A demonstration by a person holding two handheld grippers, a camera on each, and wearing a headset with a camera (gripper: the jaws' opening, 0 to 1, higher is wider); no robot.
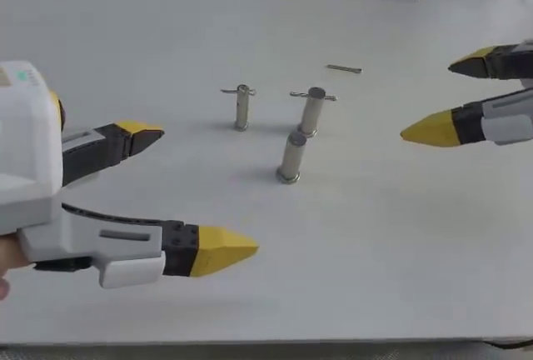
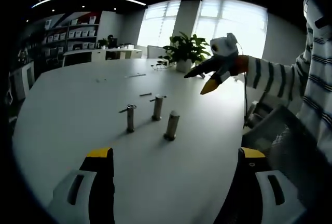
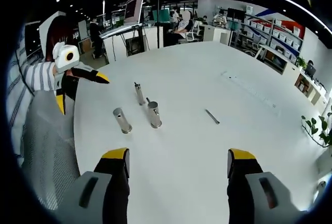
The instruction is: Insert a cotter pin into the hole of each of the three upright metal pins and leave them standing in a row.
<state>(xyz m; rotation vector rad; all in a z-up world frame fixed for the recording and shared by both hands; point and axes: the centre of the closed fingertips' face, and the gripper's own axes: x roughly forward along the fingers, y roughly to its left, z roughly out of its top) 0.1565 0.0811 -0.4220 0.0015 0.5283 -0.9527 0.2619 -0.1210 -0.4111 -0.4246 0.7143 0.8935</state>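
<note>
Three metal pins stand upright on the white table (image 1: 391, 243). The bare pin (image 1: 292, 157), the nearest of them, has nothing through its top, and its hole is too small to make out. The rear pin (image 1: 311, 114) stands just behind it and a little to the right. In the head view their outlines overlap, but both gripper views show them apart. The left pin (image 1: 241, 110) stands behind the bare pin and to its left. The rear cotter pin (image 1: 313, 95) and the left cotter pin (image 1: 237, 91) each cross the head of their pin. A loose cotter pin (image 1: 344, 68) lies flat well beyond the bare pin, a thin sliver with no detail visible.

The left gripper (image 1: 196, 193) is left of the bare pin and nearer the person, its body cut off by the frame edge. Its jaws are spread wide around nothing. The right gripper (image 1: 437, 97) is well to the right of the bare pin, mostly cut off, also spread wide and empty.
</note>
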